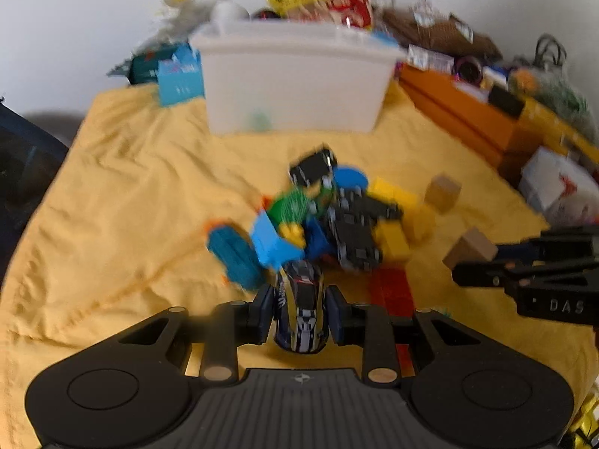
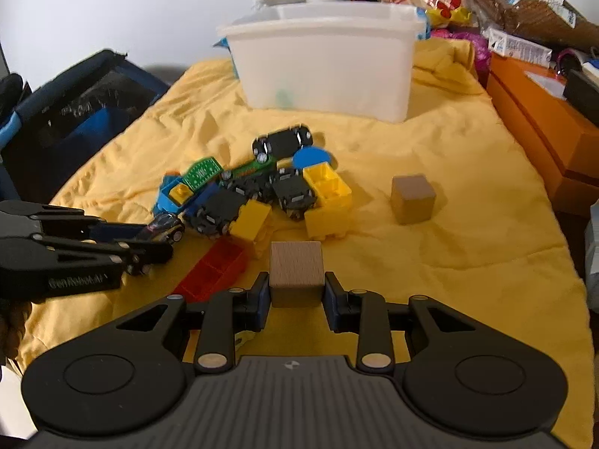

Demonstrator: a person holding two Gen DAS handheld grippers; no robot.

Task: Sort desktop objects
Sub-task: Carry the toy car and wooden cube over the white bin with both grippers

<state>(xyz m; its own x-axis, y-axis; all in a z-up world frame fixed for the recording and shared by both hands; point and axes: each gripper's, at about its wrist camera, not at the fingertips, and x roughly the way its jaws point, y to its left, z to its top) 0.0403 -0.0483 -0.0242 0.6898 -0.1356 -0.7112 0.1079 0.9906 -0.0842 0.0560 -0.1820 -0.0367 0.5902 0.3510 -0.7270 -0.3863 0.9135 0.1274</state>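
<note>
Left gripper [image 1: 299, 308] fingers clamp toy car [image 1: 299, 312], nose pointing ahead. Right gripper [image 2: 297, 292] fingers squeeze wooden cube [image 2: 297, 275]. Bin [image 2: 322, 63] dead ahead, beyond toy pile [image 2: 254, 194].

Dark blue striped toy car [image 1: 301, 308] clamped nose-forward between left tongs [image 1: 299, 312]; pale wooden cube [image 2: 297, 275] upright, gripped between right tongs [image 2: 297, 295]; second, darker wooden cube [image 2: 413, 199] ahead-right.
</note>
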